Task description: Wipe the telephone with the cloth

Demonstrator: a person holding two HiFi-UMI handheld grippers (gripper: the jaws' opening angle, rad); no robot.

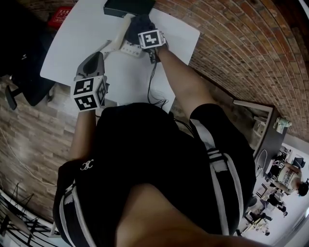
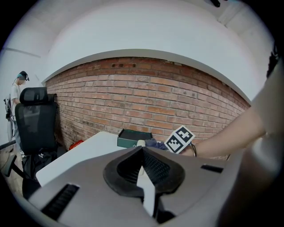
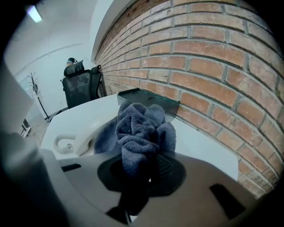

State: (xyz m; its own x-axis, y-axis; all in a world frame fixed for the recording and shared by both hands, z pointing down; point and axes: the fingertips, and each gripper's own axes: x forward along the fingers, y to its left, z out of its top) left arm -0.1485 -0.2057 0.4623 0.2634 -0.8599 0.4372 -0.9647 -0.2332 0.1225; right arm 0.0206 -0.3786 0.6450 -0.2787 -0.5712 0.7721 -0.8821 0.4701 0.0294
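Observation:
The cream telephone lies at the far end of the white table (image 1: 72, 43). Its handset (image 1: 121, 33) runs from the base (image 1: 131, 48) toward my left gripper (image 1: 100, 52). In the left gripper view the jaws of the left gripper (image 2: 144, 173) are shut on a pale strip that looks like the handset's (image 2: 140, 143) near end. My right gripper (image 1: 145, 29) is shut on a bunched blue-grey cloth (image 3: 140, 131), which rests against the far part of the handset (image 3: 84, 135). From the head the cloth (image 1: 141, 21) looks dark.
A dark green box (image 1: 129, 6) stands at the table's far edge by the brick wall (image 3: 213, 66), just behind the cloth. A red object (image 1: 60, 14) and a black office chair (image 1: 24, 62) are off the table's left side. Cables (image 1: 152, 91) run over the near edge.

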